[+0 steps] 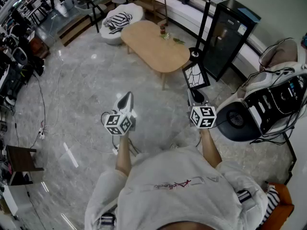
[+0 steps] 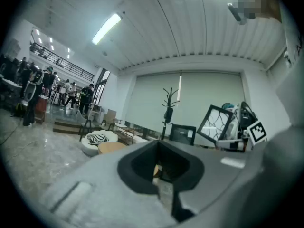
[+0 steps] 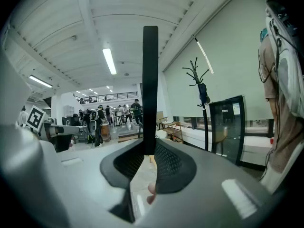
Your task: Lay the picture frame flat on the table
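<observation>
Frame, upright, pinched by one edge in right gripper; left gripper closed, empty. Table lies well apart at eleven o'clock (only one narrow grip): frame may swing, slip, or land corner-first.

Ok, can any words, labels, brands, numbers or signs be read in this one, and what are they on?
No text here can be read.
On the shirt: red script, too blurred to read.
On the black cabinet: a pale label, too small to read.
On the left tool and right tool: square markers, patterns only, no words.
</observation>
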`<state>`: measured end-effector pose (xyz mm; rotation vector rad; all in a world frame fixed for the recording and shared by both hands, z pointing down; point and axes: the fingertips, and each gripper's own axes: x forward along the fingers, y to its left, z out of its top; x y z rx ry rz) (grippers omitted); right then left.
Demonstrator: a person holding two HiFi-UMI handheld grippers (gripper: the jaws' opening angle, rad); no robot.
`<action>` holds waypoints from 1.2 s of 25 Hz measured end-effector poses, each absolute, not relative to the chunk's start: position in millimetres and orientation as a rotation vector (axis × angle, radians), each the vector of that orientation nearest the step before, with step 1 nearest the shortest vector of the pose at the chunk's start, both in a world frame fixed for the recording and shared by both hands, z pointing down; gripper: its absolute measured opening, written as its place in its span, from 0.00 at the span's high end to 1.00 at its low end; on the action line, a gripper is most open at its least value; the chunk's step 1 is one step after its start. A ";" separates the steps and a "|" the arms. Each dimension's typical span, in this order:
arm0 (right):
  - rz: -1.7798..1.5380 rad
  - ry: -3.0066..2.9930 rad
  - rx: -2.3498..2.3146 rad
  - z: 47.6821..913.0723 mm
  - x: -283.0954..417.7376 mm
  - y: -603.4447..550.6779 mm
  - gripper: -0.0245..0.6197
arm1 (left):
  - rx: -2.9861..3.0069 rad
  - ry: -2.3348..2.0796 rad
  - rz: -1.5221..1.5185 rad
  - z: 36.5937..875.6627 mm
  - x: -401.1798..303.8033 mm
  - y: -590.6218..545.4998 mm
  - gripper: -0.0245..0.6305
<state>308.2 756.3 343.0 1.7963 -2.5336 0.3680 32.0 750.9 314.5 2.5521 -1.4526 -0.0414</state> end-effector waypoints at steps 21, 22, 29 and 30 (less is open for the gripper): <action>0.371 -2.609 1.734 338.2 310.0 743.6 0.85 | 2.535 -1.478 -0.043 319.3 49.1 754.1 0.96; 0.371 -2.617 1.722 337.7 310.7 741.8 0.85 | 2.531 -1.485 -0.040 319.4 51.5 753.7 0.96; 0.391 -2.662 1.655 344.3 320.2 727.6 0.85 | 2.508 -1.538 -0.025 321.7 69.0 750.7 0.96; 0.393 -2.666 1.645 346.5 320.4 727.5 0.85 | 2.503 -1.543 -0.023 323.8 69.8 752.3 0.96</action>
